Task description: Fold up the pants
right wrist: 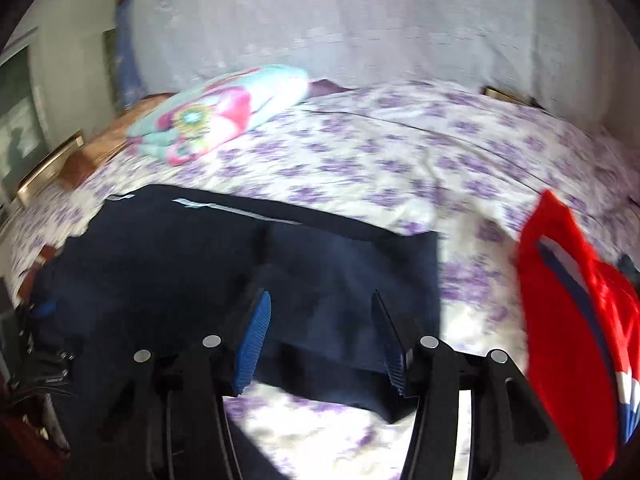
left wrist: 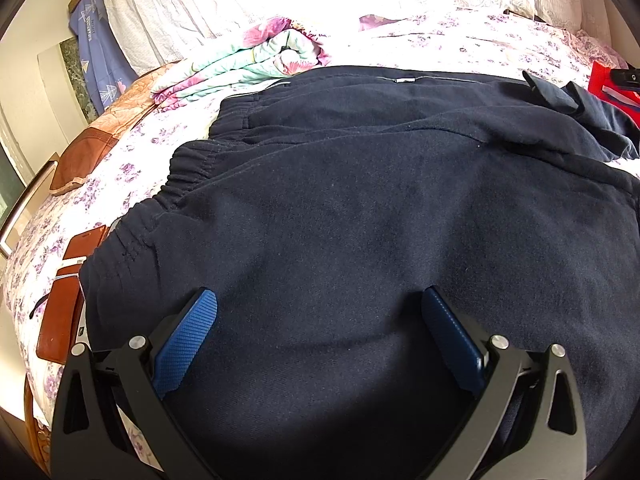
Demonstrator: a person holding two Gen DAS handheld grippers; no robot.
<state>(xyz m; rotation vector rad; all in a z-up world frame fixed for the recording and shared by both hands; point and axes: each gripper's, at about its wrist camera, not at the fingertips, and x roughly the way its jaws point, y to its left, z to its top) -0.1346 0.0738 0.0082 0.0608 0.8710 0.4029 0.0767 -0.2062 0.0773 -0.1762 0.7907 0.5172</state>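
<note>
Both jaws stand open. On the left gripper the blue pads are wide apart and rest over the dark cloth, with nothing pressed between them. On the right gripper the jaws are about half open; the edge of the cloth lies between the pads, but they do not squeeze it.

The pants are dark navy and lie spread on the bed, which has a white sheet with purple flowers. In the left view the gathered waistband is at the left side, and the cloth is laid over itself in flat layers. In the right view, which is blurred, the pants fill the lower left part, and their straight right edge ends on the sheet.

A folded blanket in pink and light green lies on the bed behind the pants, near the pillows. A red bag lies on the sheet to the right of the pants, apart from them. A brown wallet lies at the left edge of the bed, just beside the waistband side of the pants.
</note>
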